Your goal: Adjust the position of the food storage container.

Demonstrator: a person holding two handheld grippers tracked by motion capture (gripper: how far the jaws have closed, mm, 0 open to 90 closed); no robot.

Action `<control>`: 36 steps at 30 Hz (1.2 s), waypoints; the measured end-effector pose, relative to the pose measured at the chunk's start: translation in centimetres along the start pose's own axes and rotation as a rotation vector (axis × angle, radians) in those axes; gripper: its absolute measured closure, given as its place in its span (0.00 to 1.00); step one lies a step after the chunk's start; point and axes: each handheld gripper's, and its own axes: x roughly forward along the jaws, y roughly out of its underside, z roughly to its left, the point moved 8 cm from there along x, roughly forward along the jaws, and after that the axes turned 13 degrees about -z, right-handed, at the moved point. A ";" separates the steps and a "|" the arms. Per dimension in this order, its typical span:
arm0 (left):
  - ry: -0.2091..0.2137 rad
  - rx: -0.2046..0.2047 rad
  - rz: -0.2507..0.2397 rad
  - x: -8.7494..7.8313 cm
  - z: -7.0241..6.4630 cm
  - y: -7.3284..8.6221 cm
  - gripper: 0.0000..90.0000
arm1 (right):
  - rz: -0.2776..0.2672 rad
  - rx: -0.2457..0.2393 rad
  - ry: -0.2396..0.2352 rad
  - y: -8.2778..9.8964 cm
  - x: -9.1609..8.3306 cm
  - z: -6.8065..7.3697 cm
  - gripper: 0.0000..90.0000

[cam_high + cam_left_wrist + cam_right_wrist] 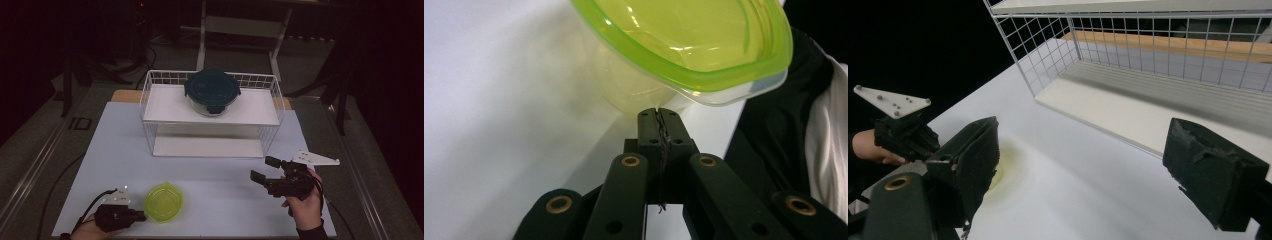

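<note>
White table (210, 195) first: it takes up the middle of the high view, and the wire rack (150, 100) stands at its upper centre with a dark-lidded bowl (212, 90) on the top shelf. Lower left of that view sits our green tub (163, 201), with our left gripper (142, 216) at its near edge. In the left gripper view the jaws are pressed together right under the tub's rim, apparently pinching nothing. Lower right, our right gripper (262, 170) hovers with jaws spread and empty, aimed at the rack. We judge we are at the pick-up of the tub, not yet gripped. Next we should part the left jaws, straddle the rim and pinch it before lifting toward the rack.
</note>
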 end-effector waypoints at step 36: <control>-0.056 -0.047 -0.014 4.7 1.5 -3.4 0.98 | 0.008 0.006 0.007 0.7 -0.4 -0.4 0.16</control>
